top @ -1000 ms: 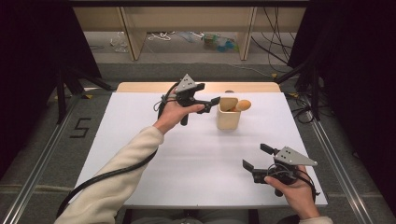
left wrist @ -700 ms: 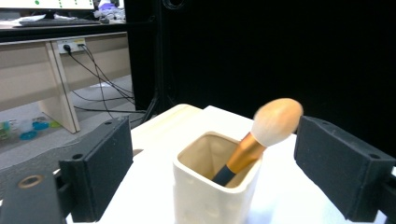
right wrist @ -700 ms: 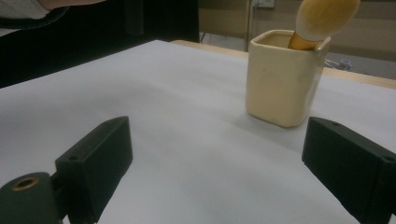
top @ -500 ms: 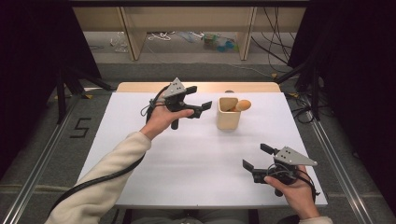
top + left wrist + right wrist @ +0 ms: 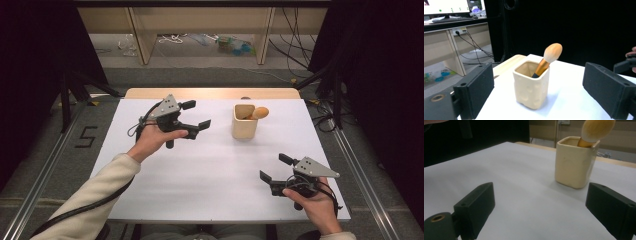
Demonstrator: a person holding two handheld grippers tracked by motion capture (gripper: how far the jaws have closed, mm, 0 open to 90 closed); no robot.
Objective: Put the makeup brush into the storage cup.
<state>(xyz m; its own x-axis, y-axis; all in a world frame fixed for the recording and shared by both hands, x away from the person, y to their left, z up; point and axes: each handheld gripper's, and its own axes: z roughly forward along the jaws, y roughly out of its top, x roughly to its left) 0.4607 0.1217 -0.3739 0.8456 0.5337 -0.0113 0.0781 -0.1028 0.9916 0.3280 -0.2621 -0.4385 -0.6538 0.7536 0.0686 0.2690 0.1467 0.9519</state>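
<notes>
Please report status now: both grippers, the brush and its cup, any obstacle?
Left gripper open, empty. Right gripper open, empty. Brush leaning in cream cup. Nothing in the way.

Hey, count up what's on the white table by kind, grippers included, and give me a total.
Cream square ceramic cup: 1
Makeup brush with an orange handle and peach bristles, standing in the cup: 1
Black two-jaw grippers, both open and holding nothing: 2, the left gripper and the right gripper
Total: 4
</notes>
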